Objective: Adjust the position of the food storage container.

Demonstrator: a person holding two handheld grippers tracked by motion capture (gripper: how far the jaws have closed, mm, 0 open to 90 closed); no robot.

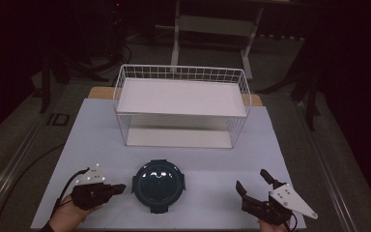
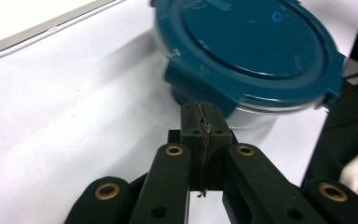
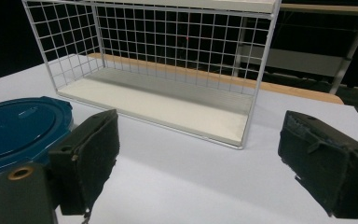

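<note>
A round, glossy container with a dark teal plastic snap-on lid point(image 1: 158, 185) sits on the pale, matte tabletop point(image 1: 101, 130), near the front edge at about 6 o'clock from the table's middle. In the left gripper view its clear body shows as a thin band beneath the lid, and a moulded clip tab juts toward the camera; what is inside cannot be made out.

Behind it, toward 12 o'clock, stands a white wire-grid rack with two flat white shelf boards point(image 1: 181, 105), boxy and open at the front. The top of the rack is cut off in the right gripper view.

The left gripper point(image 1: 118, 188) lies at 9 o'clock from the container, its black jaws pressed together with nothing between them, tips just beside the lid's tab. The pads point(image 2: 193, 116) look worn and frayed along the seam.

The right gripper point(image 1: 253, 183) rests at 3 o'clock, well apart from the container, jaws spread wide and empty. Its pads point(image 3: 93, 158) are rough, dark blocks with scuffed faces.

Beyond the table the room is dark and hard to read.
</note>
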